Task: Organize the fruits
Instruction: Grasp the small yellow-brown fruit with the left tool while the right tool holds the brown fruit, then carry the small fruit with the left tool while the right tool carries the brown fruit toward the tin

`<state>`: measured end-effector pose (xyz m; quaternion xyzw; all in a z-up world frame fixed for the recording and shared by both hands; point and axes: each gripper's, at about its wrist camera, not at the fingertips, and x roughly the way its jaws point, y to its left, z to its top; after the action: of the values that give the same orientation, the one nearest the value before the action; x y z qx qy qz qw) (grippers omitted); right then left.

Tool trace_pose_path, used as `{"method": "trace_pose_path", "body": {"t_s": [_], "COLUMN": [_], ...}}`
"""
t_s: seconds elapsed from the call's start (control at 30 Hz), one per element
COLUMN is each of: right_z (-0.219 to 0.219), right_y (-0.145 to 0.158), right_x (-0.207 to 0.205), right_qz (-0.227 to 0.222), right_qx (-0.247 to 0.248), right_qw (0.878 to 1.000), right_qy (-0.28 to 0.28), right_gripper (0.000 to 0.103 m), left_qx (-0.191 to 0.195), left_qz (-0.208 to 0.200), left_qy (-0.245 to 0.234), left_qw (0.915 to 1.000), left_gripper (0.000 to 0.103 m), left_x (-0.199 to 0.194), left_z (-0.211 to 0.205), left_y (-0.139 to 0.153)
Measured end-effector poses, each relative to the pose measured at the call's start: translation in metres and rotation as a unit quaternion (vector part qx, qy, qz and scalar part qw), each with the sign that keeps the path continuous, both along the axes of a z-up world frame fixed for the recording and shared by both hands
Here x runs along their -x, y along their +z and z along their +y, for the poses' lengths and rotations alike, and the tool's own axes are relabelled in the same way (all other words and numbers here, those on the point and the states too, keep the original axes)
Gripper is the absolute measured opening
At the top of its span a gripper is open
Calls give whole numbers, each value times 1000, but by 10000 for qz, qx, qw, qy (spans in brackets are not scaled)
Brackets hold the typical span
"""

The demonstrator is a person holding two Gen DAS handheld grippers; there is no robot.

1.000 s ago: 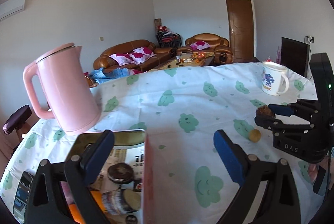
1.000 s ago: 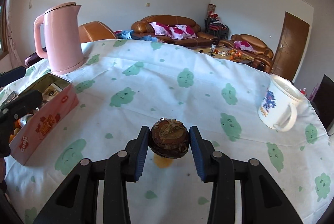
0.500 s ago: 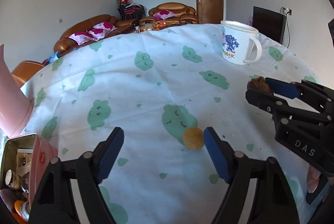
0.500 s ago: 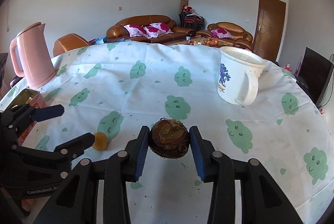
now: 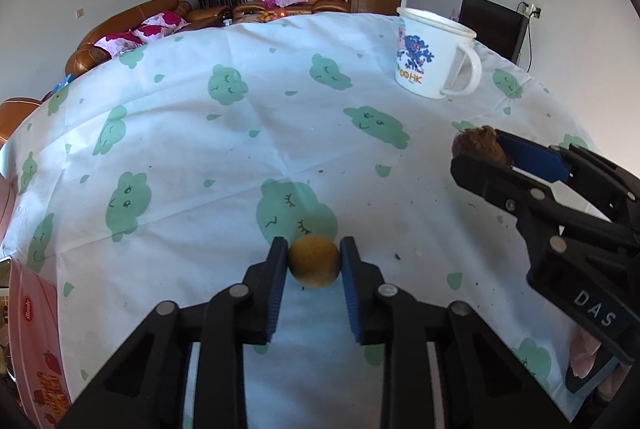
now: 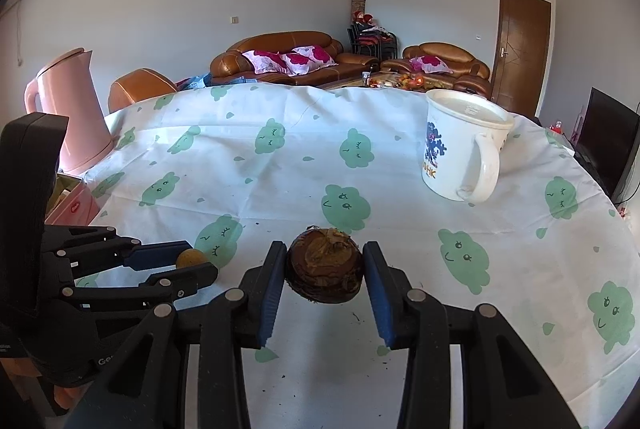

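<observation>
While both fruits are being held in the tongs, neither is sitting in any container yet, so I judge the sorting to be only part done. The left gripper (image 5: 314, 263) is clenching a small tan fruit (image 5: 314, 266) between its blue pads, low over the cloth (image 5: 248, 149), at about 6 o'clock in the left view. I cannot tell whether the fruit is touching the cloth or hanging just clear of it. The right gripper (image 6: 325, 265) is grasping a dark brown fruit (image 6: 325, 265), which is hanging just above the cloth; in the left view it is showing at 3 o'clock (image 5: 478, 145).

The white mug (image 6: 460, 145) is standing upright at about 1 o'clock in the right view, well apart from both fruits. It looks capped by a lid, though I cannot be sure, so nothing inside is showing. The pink tin (image 5: 36, 341) is peeking in at 8 o'clock in the left view; its contents are hidden here. The pink kettle (image 6: 72, 117) is standing at 10 o'clock in the right view, shut. Dark crumbs are lying scattered on the cloth.

What seems to be remaining is carrying each fruit to wherever it belongs and letting go.
</observation>
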<state>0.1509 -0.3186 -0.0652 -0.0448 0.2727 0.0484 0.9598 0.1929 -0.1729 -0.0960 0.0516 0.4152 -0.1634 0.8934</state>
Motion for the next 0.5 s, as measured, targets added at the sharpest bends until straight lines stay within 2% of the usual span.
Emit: {"method": "trace_pose_path", "body": {"t_s": [0.5], "right_z": [2], "right_y": [6], "right_x": [14], "right_qz": [-351], "right_qx": [-37], "right_qw": [9992], "right_qy": [212], "right_gripper": [41], "left_qx": [9], "left_qz": [-664], "left_qy": [252], "left_qw": [9975], "left_gripper": [28], "left_x": [16], "left_z": [10], "left_y": [17]}}
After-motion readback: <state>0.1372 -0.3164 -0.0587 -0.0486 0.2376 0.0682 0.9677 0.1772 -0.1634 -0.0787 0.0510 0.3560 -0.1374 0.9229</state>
